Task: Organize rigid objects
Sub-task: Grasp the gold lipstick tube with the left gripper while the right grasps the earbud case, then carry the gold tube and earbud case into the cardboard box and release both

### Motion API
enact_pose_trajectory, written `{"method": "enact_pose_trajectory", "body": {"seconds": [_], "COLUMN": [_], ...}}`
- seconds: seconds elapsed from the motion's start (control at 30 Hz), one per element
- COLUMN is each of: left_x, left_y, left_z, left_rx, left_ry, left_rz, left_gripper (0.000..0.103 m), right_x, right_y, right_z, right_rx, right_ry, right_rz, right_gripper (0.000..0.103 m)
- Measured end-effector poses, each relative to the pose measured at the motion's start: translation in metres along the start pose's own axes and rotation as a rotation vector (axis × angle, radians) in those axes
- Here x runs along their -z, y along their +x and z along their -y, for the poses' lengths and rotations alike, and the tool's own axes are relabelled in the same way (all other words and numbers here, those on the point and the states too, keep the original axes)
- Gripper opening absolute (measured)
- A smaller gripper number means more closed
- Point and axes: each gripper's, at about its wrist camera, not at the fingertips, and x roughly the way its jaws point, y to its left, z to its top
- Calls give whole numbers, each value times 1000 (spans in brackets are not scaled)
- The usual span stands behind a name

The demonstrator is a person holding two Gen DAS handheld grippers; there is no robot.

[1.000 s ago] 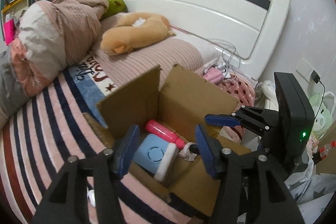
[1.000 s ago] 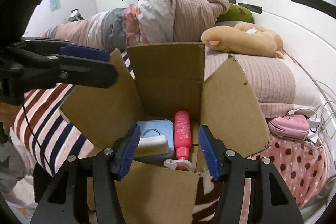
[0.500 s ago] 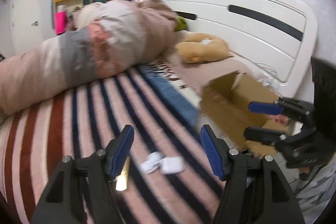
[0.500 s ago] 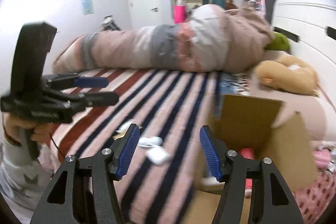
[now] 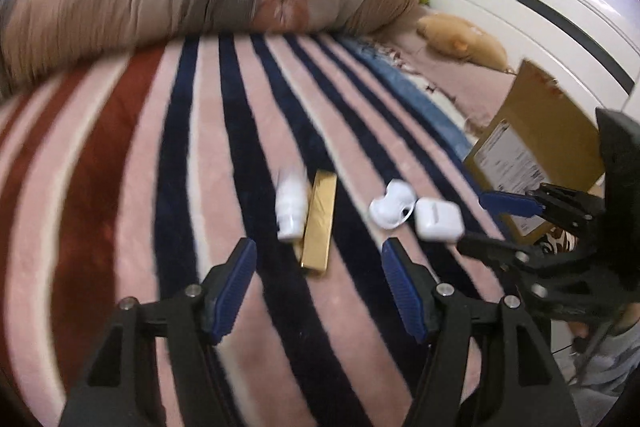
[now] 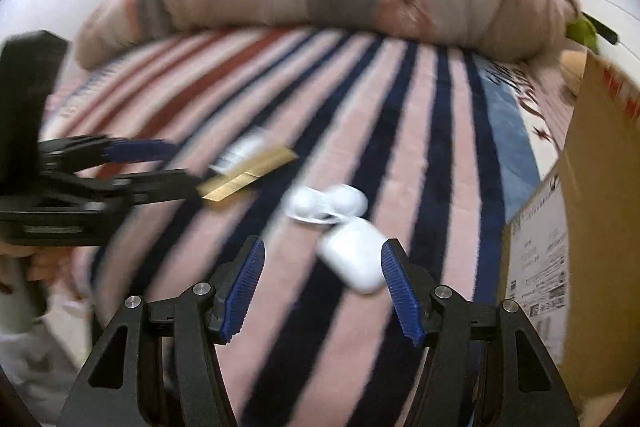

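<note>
Striped bedding [image 5: 120,167] in pink, navy and red fills both views. Above it, the left gripper [image 5: 316,291] has its jaws apart with nothing between them; they have just been closing a little. Just ahead lie a gold box [image 5: 319,223] and a white bottle [image 5: 291,203], touching. The right gripper [image 6: 322,287] is also spread and empty, with a white case [image 6: 354,255] just in front. A cardboard box [image 6: 580,227] stands off to the right.
</note>
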Motion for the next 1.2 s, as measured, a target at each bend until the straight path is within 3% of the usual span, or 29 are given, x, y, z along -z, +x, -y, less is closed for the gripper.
{"method": "enact_pose_trajectory", "body": {"seconds": [0.1, 0.27, 0.33, 0.4, 0.47, 0.53, 0.7, 0.8, 1.0, 1.2], "left_x": [7, 2, -1, -1, -2, -5, -13, -9, 11, 11], "left_y": [21, 40, 43, 45, 46, 49, 62, 56, 30, 41], "left_z": [-1, 5, 5, 4, 6, 7, 12, 14, 12, 19], "left_rx": [32, 48, 50, 48, 43, 39, -6, -19, -32, -73], "left_ry": [-7, -3, -2, 16, 31, 25, 11, 20, 32, 45], "left_rz": [-40, -32, -33, -51, -52, -56, -42, -61, -103, -77], "left_gripper": [52, 45, 27, 18, 18, 18, 17, 15, 15, 16], "right_x": [6, 5, 4, 3, 6, 9, 6, 5, 22, 29], "right_y": [23, 38, 43, 44, 41, 40, 44, 43, 25, 26], "right_z": [14, 24, 24, 23, 19, 20, 23, 17, 11, -1], "right_rx": [40, -18, -33, -61, -97, -125, -124, -111, -195, -144], "right_ry": [15, -18, -36, -45, -54, -58, -33, -54, -63, -108], "right_rz": [-14, -2, -10, -14, -25, -39, -9, -6, -40, -25], "right_gripper": [57, 59, 59, 60, 57, 47, 41, 40, 40, 40]}}
